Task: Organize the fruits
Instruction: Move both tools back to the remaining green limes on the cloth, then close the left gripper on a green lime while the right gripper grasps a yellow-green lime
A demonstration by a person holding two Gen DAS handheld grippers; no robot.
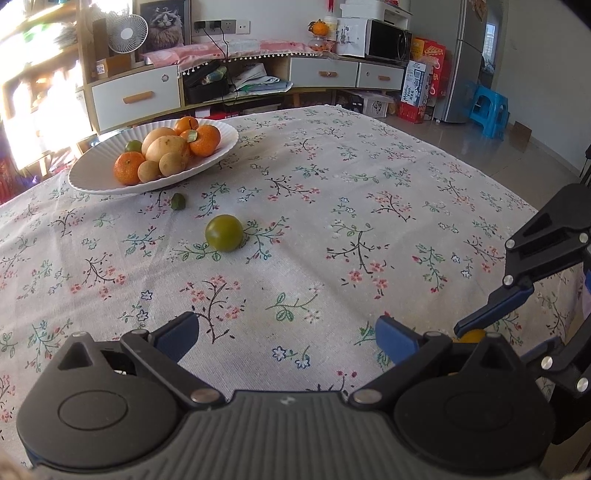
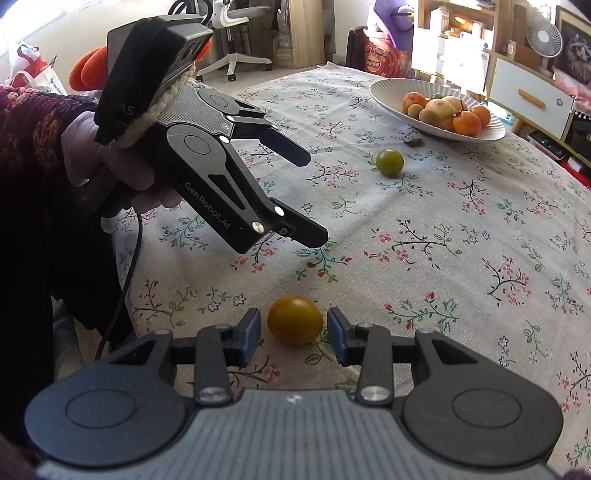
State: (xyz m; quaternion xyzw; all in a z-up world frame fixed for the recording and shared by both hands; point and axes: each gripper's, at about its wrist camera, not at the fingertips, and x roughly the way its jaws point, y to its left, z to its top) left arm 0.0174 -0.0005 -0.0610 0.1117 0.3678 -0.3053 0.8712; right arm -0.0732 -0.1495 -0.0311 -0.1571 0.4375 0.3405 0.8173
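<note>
A white ribbed plate [image 1: 221, 127] [image 2: 384, 90] at the far left of the table holds several oranges and pale yellow fruits. A green round fruit [image 1: 224, 233] [image 2: 389, 161] lies on the flowered cloth, a small green leaf [image 1: 178, 201] near it. A yellow-orange fruit [image 2: 294, 319] lies on the cloth between the blue pads of my right gripper [image 2: 293, 334], which is open, with gaps on both sides. My left gripper [image 1: 286, 334] [image 2: 314, 195] is open and empty, held above the cloth. The right gripper [image 1: 491, 314] shows at the right edge of the left wrist view.
The table is covered by a flowered cloth [image 1: 369, 221]. Behind it stand a low cabinet with drawers [image 1: 136, 94], a fan [image 1: 127, 33], a microwave [image 1: 388, 40], a fridge [image 1: 461, 59] and blue stools [image 1: 489, 109]. An office chair [image 2: 236, 33] stands beyond the far edge.
</note>
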